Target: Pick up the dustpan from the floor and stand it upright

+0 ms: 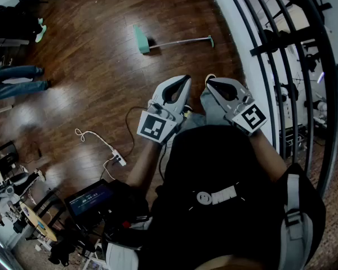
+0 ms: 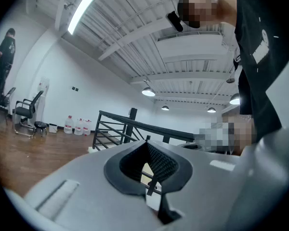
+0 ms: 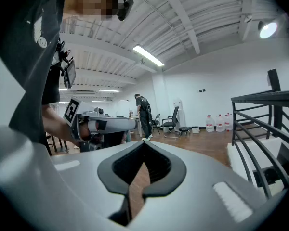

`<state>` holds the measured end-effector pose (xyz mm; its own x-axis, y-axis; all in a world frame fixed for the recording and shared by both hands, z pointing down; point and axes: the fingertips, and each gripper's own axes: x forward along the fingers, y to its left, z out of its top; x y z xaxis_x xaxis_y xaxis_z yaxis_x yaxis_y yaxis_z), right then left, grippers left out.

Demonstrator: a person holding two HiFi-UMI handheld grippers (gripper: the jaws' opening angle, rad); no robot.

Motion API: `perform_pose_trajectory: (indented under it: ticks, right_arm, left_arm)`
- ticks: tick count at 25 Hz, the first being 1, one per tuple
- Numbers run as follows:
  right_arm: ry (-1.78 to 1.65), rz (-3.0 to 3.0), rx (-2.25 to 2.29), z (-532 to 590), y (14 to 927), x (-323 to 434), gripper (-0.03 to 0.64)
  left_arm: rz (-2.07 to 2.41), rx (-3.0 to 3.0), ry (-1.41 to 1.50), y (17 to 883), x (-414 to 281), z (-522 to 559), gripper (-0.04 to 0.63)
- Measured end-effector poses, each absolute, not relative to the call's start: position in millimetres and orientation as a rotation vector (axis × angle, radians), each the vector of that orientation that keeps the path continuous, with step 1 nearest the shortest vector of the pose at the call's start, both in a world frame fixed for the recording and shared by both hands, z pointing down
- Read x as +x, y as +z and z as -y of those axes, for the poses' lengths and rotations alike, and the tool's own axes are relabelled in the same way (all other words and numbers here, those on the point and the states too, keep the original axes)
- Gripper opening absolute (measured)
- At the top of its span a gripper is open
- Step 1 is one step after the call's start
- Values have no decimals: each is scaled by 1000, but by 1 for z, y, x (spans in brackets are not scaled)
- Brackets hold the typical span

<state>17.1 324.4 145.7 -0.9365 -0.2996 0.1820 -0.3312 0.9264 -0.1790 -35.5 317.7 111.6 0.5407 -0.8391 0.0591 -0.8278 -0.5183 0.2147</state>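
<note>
The teal dustpan [image 1: 141, 39] lies flat on the wooden floor, well ahead of me, its long thin handle [image 1: 180, 40] stretching to the right. My left gripper [image 1: 183, 79] and right gripper [image 1: 209, 80] are held side by side close to my body, far short of the dustpan. Both point roughly level across the room. In the left gripper view the left gripper [image 2: 147, 141] has its jaws together with nothing between them. The right gripper [image 3: 144, 144] also has its tips meeting, holding nothing. The dustpan is in neither gripper view.
A black metal railing [image 1: 281, 55] curves along the right, beside a white ledge. A white power strip [image 1: 118, 159] with its cable lies on the floor at my left, near a lit screen [image 1: 90, 198]. A person's legs [image 1: 17, 80] stand at the far left.
</note>
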Motion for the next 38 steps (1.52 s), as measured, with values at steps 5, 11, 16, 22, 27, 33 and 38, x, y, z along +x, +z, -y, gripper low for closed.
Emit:
perform_pose_trajectory:
  ticks: [5,11,16,22,27,33,38]
  right_arm:
    - [312,2883,510,-281,160,49,2]
    - [484,2903,570,-180,192,60,2]
    - [581,2913,594,-100,198,80,2]
    - [673,2830,639,-29,233,107,2]
    - [682,2796,779,12,247,121,2]
    - [735,2725,891,76,372,91,2]
    - [772,2661,935,91,494,71,2]
  left_arm:
    - [1387,2565,-50,120,-9,-277,11]
    - [1323,2544,59,146,0,-180,11]
    - [1254,2497,178,173,11,-102,12]
    - [1153,2504,358,244,11,-7,12]
    - [1041,2492,454,289,26,28,12]
    - [1022,2379,519,414,17,66,11]
    - [975,2339,465,525,13,75,12]
